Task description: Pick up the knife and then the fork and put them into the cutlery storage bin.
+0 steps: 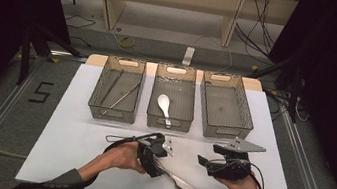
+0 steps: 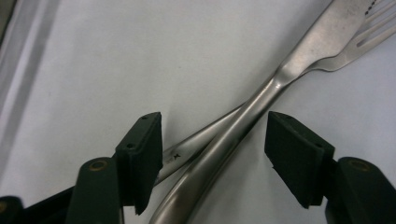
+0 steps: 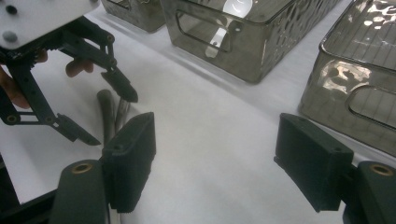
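Left gripper (image 2: 212, 156) down over crossed knife (image 2: 243, 135) and fork (image 2: 348, 51) handles at table's (image 1: 73, 146) six o'clock, jaws apart, straddling both, pads not pressing. Overlap complicates picking one. Right gripper (image 3: 215, 156) released, nothing between, idle at four o'clock. Three bins (image 1: 224, 128) at twelve; spoon (image 1: 164, 106) in middle one.

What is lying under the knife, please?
The fork lies crossed under the knife on the white mat. Where the handles cross, the knife hides part of the fork's handle.
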